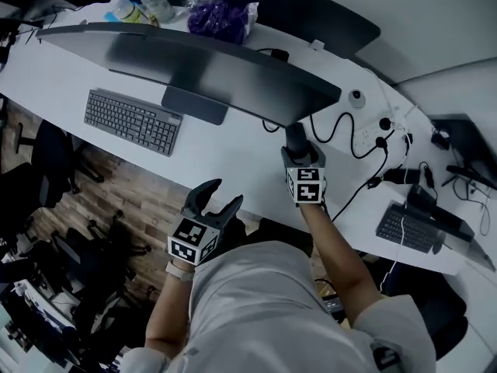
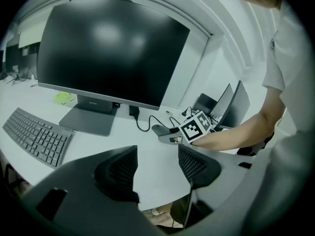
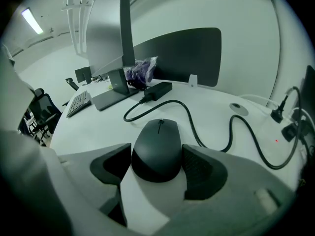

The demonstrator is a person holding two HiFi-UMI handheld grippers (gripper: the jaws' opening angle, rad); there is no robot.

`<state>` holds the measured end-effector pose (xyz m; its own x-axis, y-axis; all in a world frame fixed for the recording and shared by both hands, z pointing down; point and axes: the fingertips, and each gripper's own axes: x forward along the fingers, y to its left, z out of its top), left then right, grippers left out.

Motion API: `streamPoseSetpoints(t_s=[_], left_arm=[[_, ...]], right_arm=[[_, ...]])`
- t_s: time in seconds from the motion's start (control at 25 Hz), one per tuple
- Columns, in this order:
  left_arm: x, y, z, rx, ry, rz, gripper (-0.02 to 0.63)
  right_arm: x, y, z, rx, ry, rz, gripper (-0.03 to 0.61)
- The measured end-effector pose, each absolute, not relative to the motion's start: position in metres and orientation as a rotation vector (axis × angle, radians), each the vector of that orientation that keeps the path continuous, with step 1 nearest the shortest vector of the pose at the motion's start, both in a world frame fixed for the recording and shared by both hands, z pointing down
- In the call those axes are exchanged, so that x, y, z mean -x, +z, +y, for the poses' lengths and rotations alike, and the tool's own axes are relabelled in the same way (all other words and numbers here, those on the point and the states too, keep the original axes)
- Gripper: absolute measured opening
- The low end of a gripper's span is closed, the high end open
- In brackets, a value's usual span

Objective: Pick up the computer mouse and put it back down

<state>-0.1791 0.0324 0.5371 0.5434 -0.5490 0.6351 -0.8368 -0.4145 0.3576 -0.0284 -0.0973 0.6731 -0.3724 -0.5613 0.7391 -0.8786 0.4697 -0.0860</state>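
The dark grey computer mouse (image 3: pixel 157 149) lies low over the white desk (image 3: pixel 93 127), just right of the monitor's end; in the head view it shows as a dark shape (image 1: pixel 296 137). My right gripper (image 3: pixel 157 155) has a jaw pressed against each side of it, shut on the mouse. I cannot tell whether the mouse rests on the desk or hangs just above it. In the head view that gripper (image 1: pixel 300 149) reaches forward over the desk. My left gripper (image 1: pixel 218 199) stands open with nothing in it, off the desk's near edge, and appears the same in its own view (image 2: pixel 157 165).
A wide monitor (image 1: pixel 202 61) and a grey keyboard (image 1: pixel 132 120) stand to the left. A black cable (image 3: pixel 211 132) loops just beyond the mouse. Plugs and sockets (image 1: pixel 377 134) lie to the right, with a second keyboard (image 1: pixel 408 228) on a neighbouring desk. Office chairs (image 1: pixel 46 162) stand below left.
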Motion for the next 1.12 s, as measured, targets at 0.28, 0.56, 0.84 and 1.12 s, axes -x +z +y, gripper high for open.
streamPoseSetpoints(t_s=[0.28, 0.56, 0.84, 1.12], left_arm=[[0.187, 0.538, 0.037, -2.110, 0.551, -1.130, 0.259], [0.189, 0.539, 0.039, -2.129, 0.559, -1.106, 0.259], [0.178, 0.539, 0.036, -2.188, 0.575, -1.053, 0.259], [0.162, 0.535, 0.026, -2.266, 0.601, -0.954, 0.259]], right_arm=[[0.026, 0.671, -0.103, -1.253, 0.619, -2.045, 0.299], [0.026, 0.666, -0.102, -1.246, 0.657, -2.072, 0.291], [0.019, 0.648, -0.097, -1.280, 0.679, -2.103, 0.291], [0.006, 0.610, -0.092, -1.375, 0.677, -2.143, 0.291]])
